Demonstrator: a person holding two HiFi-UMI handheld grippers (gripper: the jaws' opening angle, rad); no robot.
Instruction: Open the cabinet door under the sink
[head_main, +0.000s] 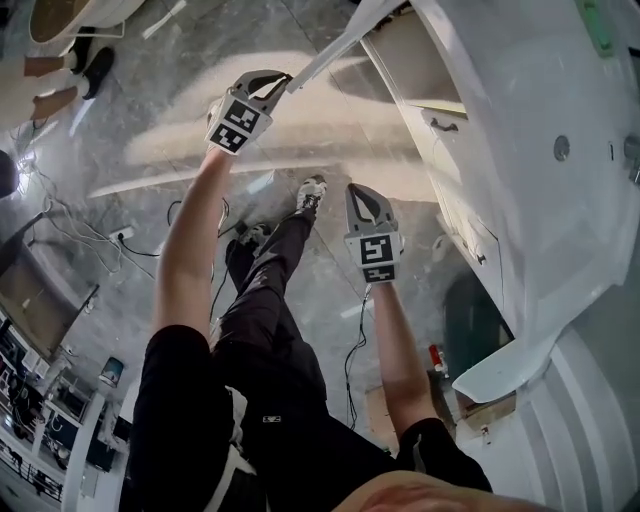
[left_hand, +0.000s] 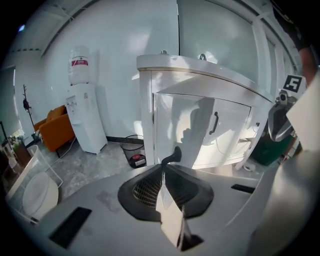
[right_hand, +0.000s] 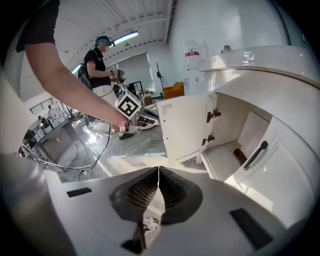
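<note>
My left claw (left_hand: 163, 172): clamped on cabinet door (right_hand: 185, 127) edge, by handle (left_hand: 173, 154). Door stood wide open. My right claw (right_hand: 158, 172): closed, empty. Next, likely: release.

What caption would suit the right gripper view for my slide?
Empty, shut right gripper faces the white sink cabinet: one white door swung open, the neighbouring door with black bar handle shut.

The sink cabinet (left_hand: 148, 120) stands right of the water dispenser (left_hand: 84, 115), with the waste bin (left_hand: 133, 152) on the floor between them. The armchair (left_hand: 54, 131) sits left of the dispenser. In the right gripper view, the open door (right_hand: 184, 131) is 1 of 2 and swings out left of the closed door (right_hand: 280, 167). The left gripper (head_main: 278, 82) grips the handle (left_hand: 172, 154) at the open door's free edge. The right gripper (head_main: 365, 200) hangs before the cabinet, apart from it.
</note>
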